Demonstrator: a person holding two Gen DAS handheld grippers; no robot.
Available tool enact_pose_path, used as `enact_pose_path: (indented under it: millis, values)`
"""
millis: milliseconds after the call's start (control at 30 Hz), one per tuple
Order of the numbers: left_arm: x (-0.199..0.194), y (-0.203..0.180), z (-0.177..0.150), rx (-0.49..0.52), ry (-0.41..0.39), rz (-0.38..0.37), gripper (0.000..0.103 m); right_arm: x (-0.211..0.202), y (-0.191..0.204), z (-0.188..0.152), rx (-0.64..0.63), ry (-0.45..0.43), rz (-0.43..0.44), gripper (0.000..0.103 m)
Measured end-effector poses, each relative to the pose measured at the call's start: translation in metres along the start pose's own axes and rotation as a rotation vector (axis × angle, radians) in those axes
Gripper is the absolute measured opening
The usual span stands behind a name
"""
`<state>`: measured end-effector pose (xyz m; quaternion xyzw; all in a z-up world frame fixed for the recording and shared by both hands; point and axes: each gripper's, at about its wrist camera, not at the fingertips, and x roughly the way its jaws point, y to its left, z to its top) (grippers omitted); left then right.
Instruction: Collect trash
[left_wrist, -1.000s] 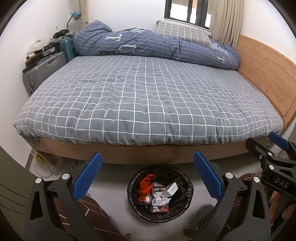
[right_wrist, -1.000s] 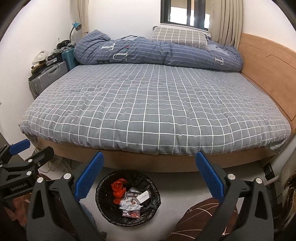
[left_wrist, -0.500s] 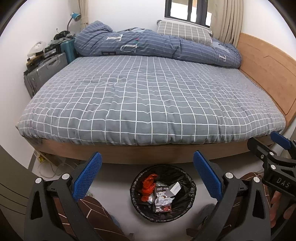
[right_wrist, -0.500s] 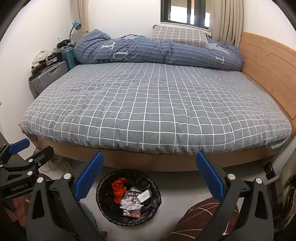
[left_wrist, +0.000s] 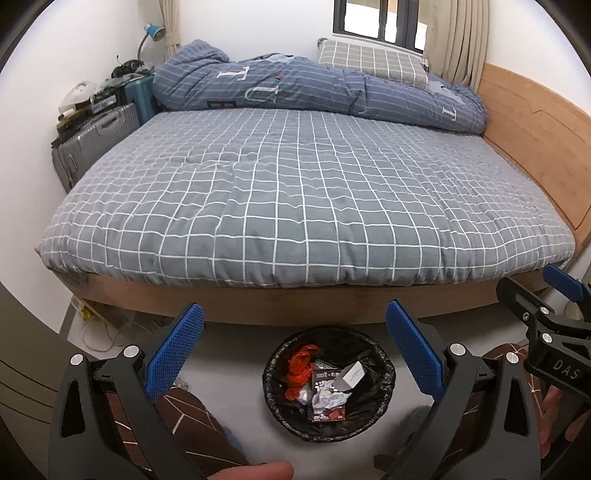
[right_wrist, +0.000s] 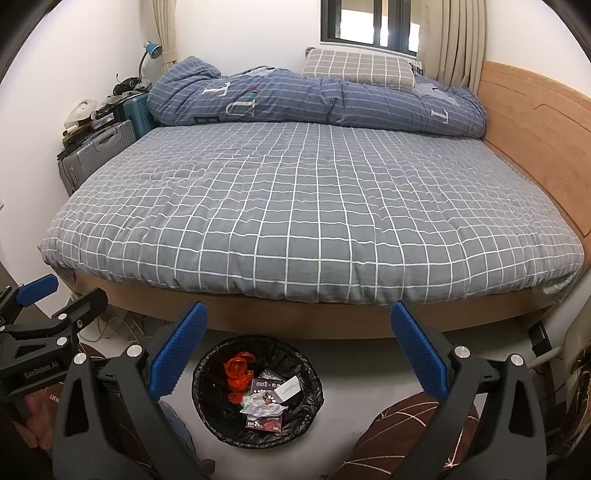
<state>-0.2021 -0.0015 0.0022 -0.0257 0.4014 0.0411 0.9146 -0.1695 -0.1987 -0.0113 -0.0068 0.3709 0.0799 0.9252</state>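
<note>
A round bin lined with a black bag (left_wrist: 277, 397) (right_wrist: 207, 404) stands on the pale floor in front of the bed. Inside it lie a red crumpled wrapper (left_wrist: 301, 369) (right_wrist: 238, 371), a white box (left_wrist: 351, 374) (right_wrist: 288, 390), crumpled paper (left_wrist: 328, 398) (right_wrist: 262, 406) and dark packets. My left gripper (left_wrist: 295, 326) hangs above the bin, open, with nothing between its blue pads. My right gripper (right_wrist: 299, 325) is also open and empty, above and slightly right of the bin. Each gripper shows at the edge of the other's view.
A wide bed with a grey checked cover (left_wrist: 295, 192) (right_wrist: 314, 199) fills the room ahead, a blue duvet (left_wrist: 314, 92) and pillow at its far side. Suitcases (left_wrist: 96, 136) stand at the left wall. A wooden headboard (left_wrist: 535, 140) runs along the right. Cables lie under the bed's left corner.
Both views have shifted slightly, with the bed and bin drifting a little in frame. Both grippers stay open and empty; the bin's contents are the same.
</note>
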Motion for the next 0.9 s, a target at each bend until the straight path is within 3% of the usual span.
enact_pose_path:
  millis: [900]
  values:
    - [0.0019,-0.0030,-0.0028,0.012,-0.009,-0.003,0.097,0.0018,-0.0009,-0.0024,0.003,0.012,-0.003,0.095]
